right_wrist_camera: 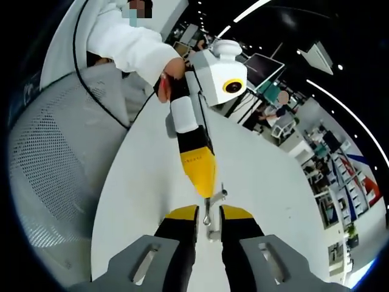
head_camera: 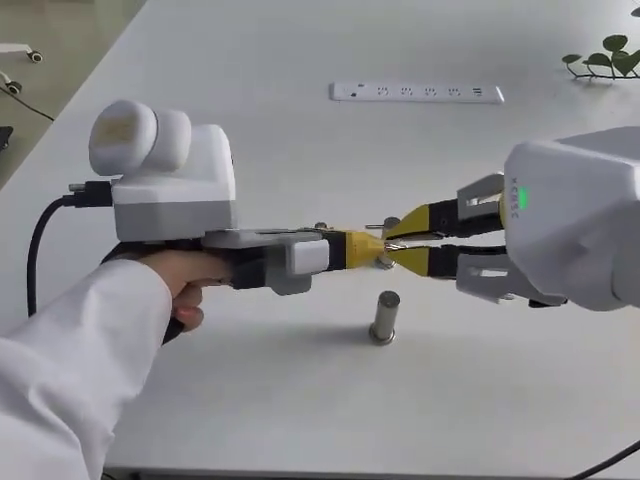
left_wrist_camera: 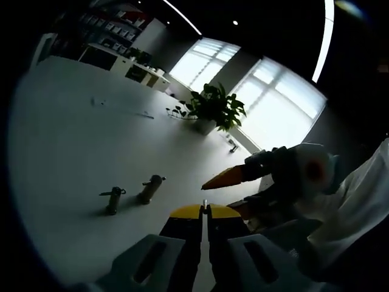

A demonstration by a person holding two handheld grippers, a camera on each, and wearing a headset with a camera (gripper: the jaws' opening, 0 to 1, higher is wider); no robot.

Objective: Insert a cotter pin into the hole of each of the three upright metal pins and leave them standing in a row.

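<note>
Tip to tip now: the left gripper (left_wrist_camera: 205, 212) is pinching a thin silvery wire cotter pin (right_wrist_camera: 208, 214) in tightly closed yellow-tipped jaws. The wire's free end is hanging in the narrow gap between the right gripper's (right_wrist_camera: 208, 224) jaws, which are standing slightly apart. I can't tell whether they're touching it. On the person's side of the meeting tips, a short smooth steel cylinder pin (head_camera: 384, 316) is standing upright on the matte white table (head_camera: 300, 160), with bare surface all round. Ahead and left of the left jaws, a second steel pin (left_wrist_camera: 113, 199) and a third steel pin (left_wrist_camera: 151, 188) are standing close together.
</note>
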